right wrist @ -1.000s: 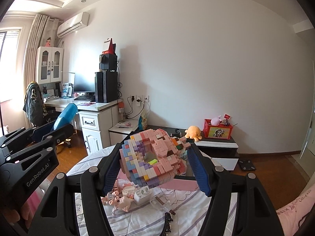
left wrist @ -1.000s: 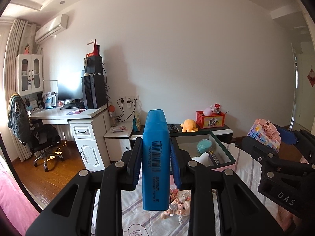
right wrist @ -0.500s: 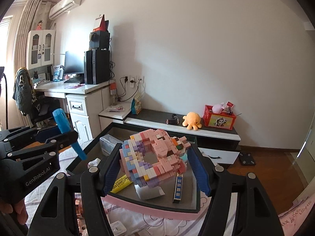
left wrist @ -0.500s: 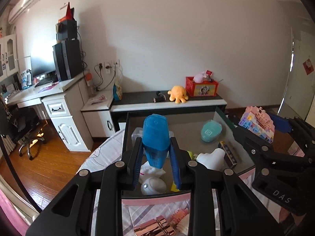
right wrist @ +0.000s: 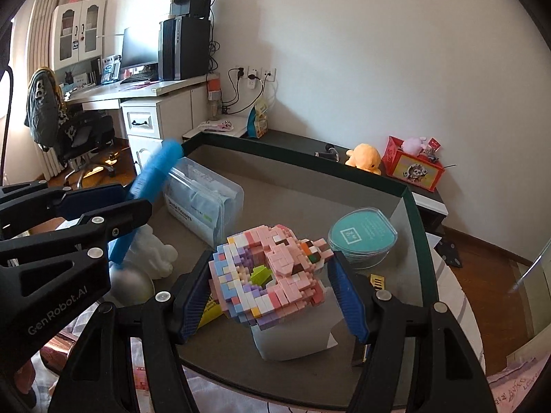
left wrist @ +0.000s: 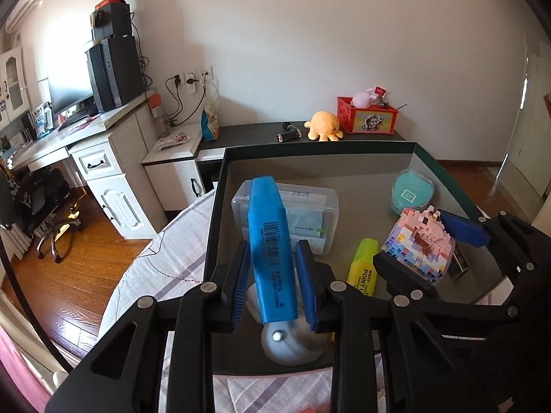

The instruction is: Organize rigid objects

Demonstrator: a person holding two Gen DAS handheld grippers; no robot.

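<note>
My left gripper (left wrist: 272, 292) is shut on a blue highlighter (left wrist: 270, 247), held over the near left part of a dark green box (left wrist: 310, 148). It also shows in the right wrist view (right wrist: 151, 186). My right gripper (right wrist: 272, 296) is shut on a pink block model (right wrist: 272, 275), low over the box's near right part. The model also shows in the left wrist view (left wrist: 422, 244). A white figurine (right wrist: 155, 258) lies under the blue highlighter.
Inside the box are a clear plastic case (left wrist: 296, 213), a teal round container (right wrist: 361, 237), a yellow highlighter (left wrist: 363, 268) and a white block (right wrist: 292, 340). The box rests on a striped bedsheet (left wrist: 165, 261). A desk (left wrist: 69, 137) and low cabinet (left wrist: 310, 134) stand behind.
Both grippers have tilted down and moved forward over the box, lowering the blue highlighter and the block model into it. Both stay shut on their objects.
</note>
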